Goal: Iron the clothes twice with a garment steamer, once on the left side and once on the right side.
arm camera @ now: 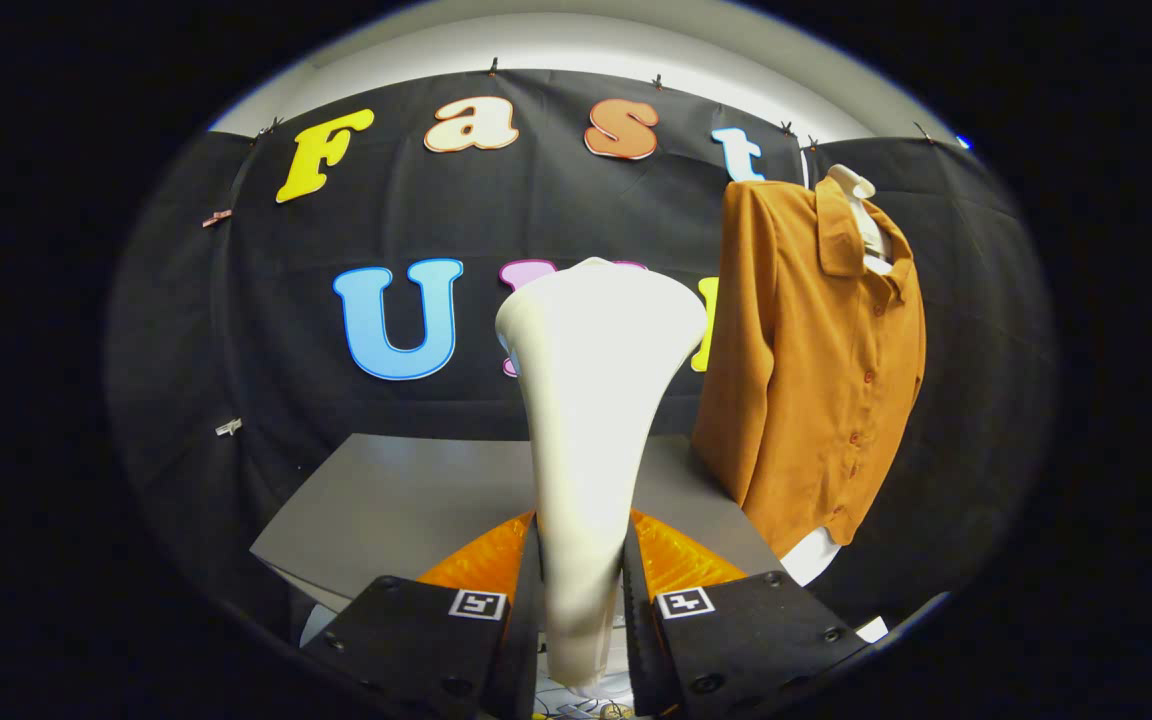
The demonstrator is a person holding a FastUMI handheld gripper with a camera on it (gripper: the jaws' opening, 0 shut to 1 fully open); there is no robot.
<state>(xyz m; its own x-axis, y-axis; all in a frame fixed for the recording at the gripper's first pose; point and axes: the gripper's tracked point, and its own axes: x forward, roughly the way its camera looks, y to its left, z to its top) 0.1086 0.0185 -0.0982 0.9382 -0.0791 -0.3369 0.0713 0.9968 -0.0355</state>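
Garment steamer [591, 400]: a pale handheld steamer is held upright between the fingers, its flared head raised above them and its handle clamped low down.
Tongs [581, 610]: clenched on the steamer's handle, a finger pressed against each side; the grip looks firm and centred.
Shirt [816, 370]: a rust-orange buttoned shirt is hung on a white form beyond the fingers and off to the right of the steamer; the collar is turned down and the placket faces forward.
Gap: steamer head and shirt are well apart, so no pass appears to be under way yet.
Step in hand: judged as carrying the steamer across to the cloth.
How it is done well: the head is best turned to face the fabric squarely, brought close to one side near the shoulder, then drawn down in one slow, even stroke; the buttons are best skirted, and the grip kept level so the handle is not twisted.
Risk: a hard push may swing the hanging form.
Worktop [386, 500]: a grey surface lies beyond the fingers, below the steamer head, with the shirt's hem over its right corner.
Room: a booth walled in black cloth, pinned along the top.
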